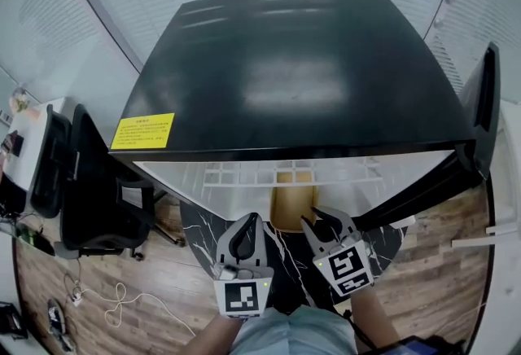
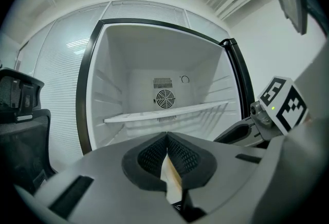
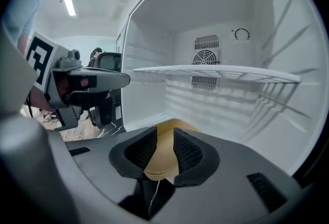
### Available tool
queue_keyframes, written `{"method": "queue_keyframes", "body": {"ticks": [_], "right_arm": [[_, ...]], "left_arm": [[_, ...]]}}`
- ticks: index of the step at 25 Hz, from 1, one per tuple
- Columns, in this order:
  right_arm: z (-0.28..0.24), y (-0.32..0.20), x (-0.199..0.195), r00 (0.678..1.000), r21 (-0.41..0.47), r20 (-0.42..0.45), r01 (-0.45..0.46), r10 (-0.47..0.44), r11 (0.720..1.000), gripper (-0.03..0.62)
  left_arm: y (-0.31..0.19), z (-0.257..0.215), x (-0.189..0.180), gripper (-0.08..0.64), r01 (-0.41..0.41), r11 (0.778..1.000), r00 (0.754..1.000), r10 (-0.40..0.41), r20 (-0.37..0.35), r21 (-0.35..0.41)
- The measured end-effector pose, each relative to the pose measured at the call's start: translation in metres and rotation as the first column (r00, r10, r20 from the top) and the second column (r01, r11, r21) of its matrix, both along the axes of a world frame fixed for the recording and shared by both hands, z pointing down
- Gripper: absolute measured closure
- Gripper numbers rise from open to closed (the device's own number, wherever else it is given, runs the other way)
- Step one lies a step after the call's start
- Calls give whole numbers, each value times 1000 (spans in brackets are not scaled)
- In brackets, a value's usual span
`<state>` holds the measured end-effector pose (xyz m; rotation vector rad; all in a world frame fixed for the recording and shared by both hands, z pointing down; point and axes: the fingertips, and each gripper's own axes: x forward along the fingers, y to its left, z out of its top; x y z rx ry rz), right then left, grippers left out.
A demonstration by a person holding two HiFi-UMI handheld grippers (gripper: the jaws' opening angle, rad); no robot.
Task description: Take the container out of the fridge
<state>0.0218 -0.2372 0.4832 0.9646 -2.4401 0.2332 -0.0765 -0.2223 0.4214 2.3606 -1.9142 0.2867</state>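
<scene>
Sitting on the white floor of the open fridge, right at its front edge under the wire shelf, is the tan container. The right gripper hovers at it with jaws spread, pads either side but not pressing. The left gripper is clenched, tips meeting, just left of the container. A pale tan sliver shows in the slot behind its tips.
</scene>
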Motion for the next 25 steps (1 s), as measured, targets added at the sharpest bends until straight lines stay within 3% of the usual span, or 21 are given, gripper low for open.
{"method": "queue_keyframes", "body": {"ticks": [9, 15, 25], "right_arm": [[14, -31, 27, 981, -44, 1, -192, 192, 980, 460], [39, -41, 27, 972, -130, 18, -232, 236, 964, 423], [57, -54, 27, 955, -174, -30, -294, 294, 940, 430]], "left_arm": [[-12, 12, 1, 546, -5, 1000, 1000, 5, 2, -30], [-16, 25, -7, 546, 22, 998, 1000, -22, -2, -57], [-19, 31, -25, 546, 71, 995, 997, -72, -5, -75]]}}
